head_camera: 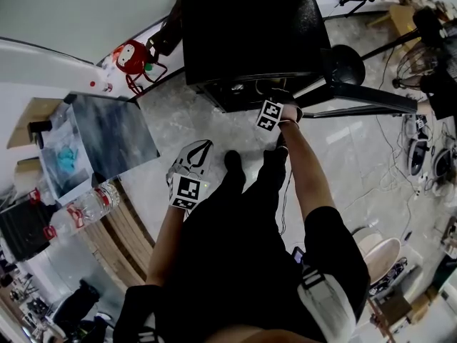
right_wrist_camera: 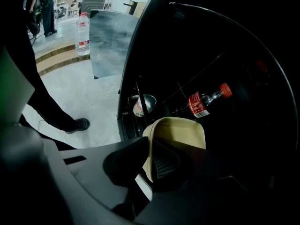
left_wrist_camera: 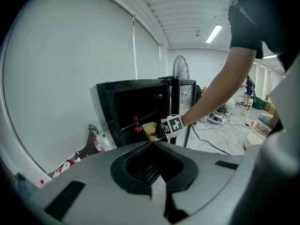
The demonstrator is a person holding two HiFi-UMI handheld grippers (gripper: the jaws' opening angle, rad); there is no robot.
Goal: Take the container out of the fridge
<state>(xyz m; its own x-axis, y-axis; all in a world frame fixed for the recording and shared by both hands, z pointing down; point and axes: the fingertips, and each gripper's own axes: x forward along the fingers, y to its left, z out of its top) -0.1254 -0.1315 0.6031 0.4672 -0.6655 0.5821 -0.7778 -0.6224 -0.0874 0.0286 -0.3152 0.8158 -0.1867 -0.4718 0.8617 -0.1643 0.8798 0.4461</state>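
Observation:
The black fridge (head_camera: 243,34) stands open in front of me. A cream container (right_wrist_camera: 180,130) sits at the front of its dark shelf, beside a cola bottle (right_wrist_camera: 201,102) with a red cap. My right gripper (right_wrist_camera: 152,161) is shut on the container's near rim. In the left gripper view the container (left_wrist_camera: 150,129) shows at the fridge (left_wrist_camera: 131,111) opening, with the right gripper (left_wrist_camera: 165,131) and its marker cube against it. My left gripper (head_camera: 205,147) hangs back over the floor, shut with nothing in it; its grey jaws meet in its own view (left_wrist_camera: 152,146).
A metal bowl (right_wrist_camera: 143,104) sits low in the fridge. The glass door (left_wrist_camera: 186,97) is swung open. Water bottles (head_camera: 86,209) and a grey panel (head_camera: 114,131) lie to the left. A black chair base (head_camera: 350,63), a fan (left_wrist_camera: 180,69) and floor cables are at the right.

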